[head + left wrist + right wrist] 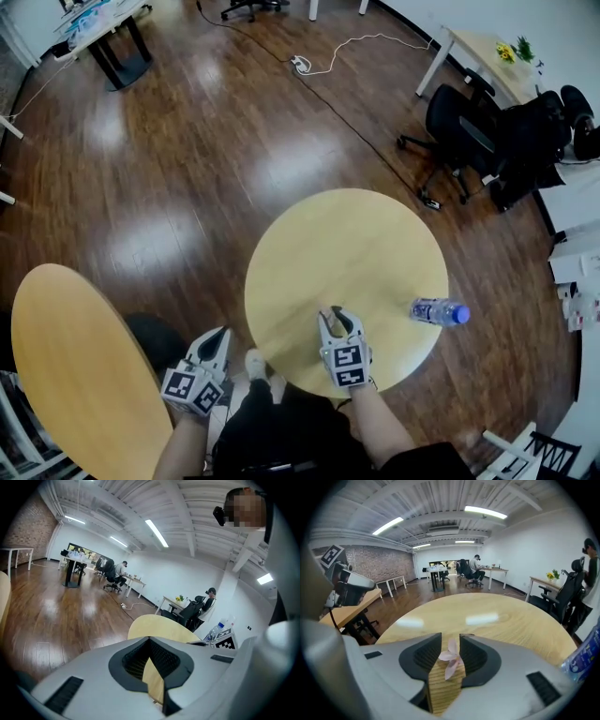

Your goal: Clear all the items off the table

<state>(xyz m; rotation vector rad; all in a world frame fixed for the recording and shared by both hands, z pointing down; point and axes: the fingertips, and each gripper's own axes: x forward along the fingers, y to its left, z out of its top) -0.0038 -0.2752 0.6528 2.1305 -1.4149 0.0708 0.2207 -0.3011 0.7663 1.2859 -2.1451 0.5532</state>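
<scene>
table (347,244): round, light wood. Almost bare, just two things left on it as far as I can see.
left gripper (219,336): off the table, past its near-left edge. Jaws are together with nothing in them, so it's free for the next grab.
right gripper (336,317): over the near edge, jaws pinched in to a narrow gap on the flower.
bottle (439,311): lying on its side at the right edge, blue cap pointing outward. It'll probably roll, so I'd come across the body, not the cap.
flower (451,660): tiny and pink, sitting between the right jaw pads with petals touching them. Looks flimsy, so lift straight up with gentle pressure and don't drag it.
</scene>
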